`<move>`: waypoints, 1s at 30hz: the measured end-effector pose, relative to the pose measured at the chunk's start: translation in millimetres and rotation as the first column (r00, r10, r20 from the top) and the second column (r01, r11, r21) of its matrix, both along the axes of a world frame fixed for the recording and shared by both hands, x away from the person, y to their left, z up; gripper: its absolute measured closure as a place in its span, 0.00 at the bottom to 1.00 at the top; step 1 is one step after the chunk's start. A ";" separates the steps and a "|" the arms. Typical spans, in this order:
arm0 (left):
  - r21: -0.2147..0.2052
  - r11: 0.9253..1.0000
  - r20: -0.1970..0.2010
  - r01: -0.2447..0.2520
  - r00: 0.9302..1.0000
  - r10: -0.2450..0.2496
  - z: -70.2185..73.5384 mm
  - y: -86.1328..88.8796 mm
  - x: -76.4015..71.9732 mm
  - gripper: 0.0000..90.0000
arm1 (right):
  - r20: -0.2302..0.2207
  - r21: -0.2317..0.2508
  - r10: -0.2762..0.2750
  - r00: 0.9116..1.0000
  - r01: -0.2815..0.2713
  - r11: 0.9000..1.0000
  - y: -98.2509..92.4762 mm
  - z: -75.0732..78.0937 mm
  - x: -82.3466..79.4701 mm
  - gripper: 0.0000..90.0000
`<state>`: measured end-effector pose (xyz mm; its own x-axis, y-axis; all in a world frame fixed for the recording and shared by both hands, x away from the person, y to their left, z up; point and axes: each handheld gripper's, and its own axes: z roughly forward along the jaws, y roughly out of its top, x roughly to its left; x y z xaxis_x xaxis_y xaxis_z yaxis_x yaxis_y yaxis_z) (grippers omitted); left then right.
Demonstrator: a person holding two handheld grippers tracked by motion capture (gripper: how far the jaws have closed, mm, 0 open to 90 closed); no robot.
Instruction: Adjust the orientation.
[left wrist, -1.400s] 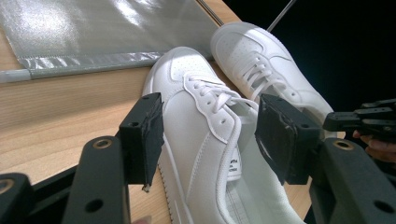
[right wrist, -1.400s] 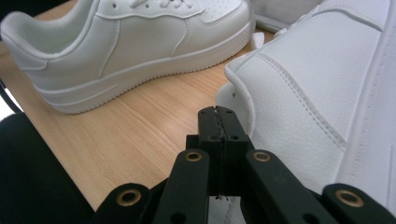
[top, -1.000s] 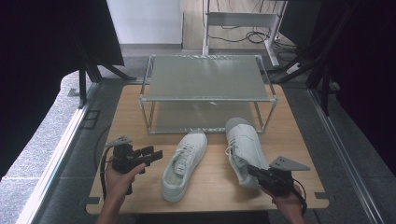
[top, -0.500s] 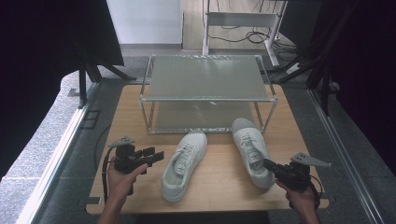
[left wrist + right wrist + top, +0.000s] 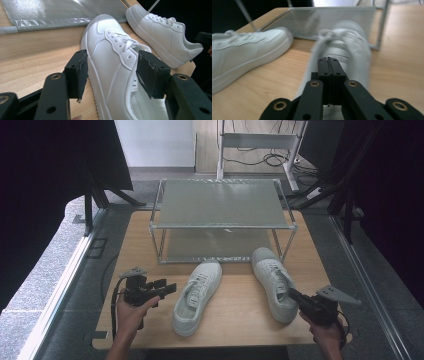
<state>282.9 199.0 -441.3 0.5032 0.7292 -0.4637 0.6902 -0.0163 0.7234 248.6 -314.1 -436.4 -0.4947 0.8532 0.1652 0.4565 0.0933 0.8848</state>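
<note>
Two white sneakers lie on the wooden table point(image 5: 240, 312) in front of a rack. The left shoe point(image 5: 197, 295) point(image 5: 112, 57) points its toe toward the rack. My left gripper point(image 5: 167, 289) point(image 5: 113, 71) stands open just left of this shoe, apart from it, and the shoe's side shows between the jaws. The right shoe point(image 5: 272, 280) point(image 5: 347, 45) lies near the table's right side. My right gripper point(image 5: 292, 293) point(image 5: 328, 60) is shut, pads together with nothing between them, tips at the shoe's heel. I cannot tell whether they touch it.
A two-tier metal rack point(image 5: 220, 202) with grey shelves stands at the back of the table, its lower shelf point(image 5: 215, 242) close behind the toes. Black stands and cables surround the table. Bare wood lies between the shoes and along the front edge.
The right gripper has moved to the right, and the right shoe has shifted right with it, now standing farther from the left shoe. The left gripper and left shoe have not moved.
</note>
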 end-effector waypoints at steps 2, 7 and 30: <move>0.001 1.000 -0.004 0.003 1.000 -0.003 -0.9 -0.5 0.3 0.47 | 0.015 -0.025 0.067 0.998 -0.067 0.997 16.6 4.6 -5.5 1.00; -0.002 1.000 -0.006 0.003 1.000 -0.003 -0.8 -0.2 0.1 0.47 | -0.060 -0.152 0.122 0.991 -0.130 0.980 43.7 -11.5 -8.6 1.00; -0.017 1.000 -0.019 -0.007 1.000 0.007 -4.2 4.5 2.1 0.47 | -0.093 -0.262 0.115 0.989 -0.135 0.956 42.6 -16.4 -14.2 1.00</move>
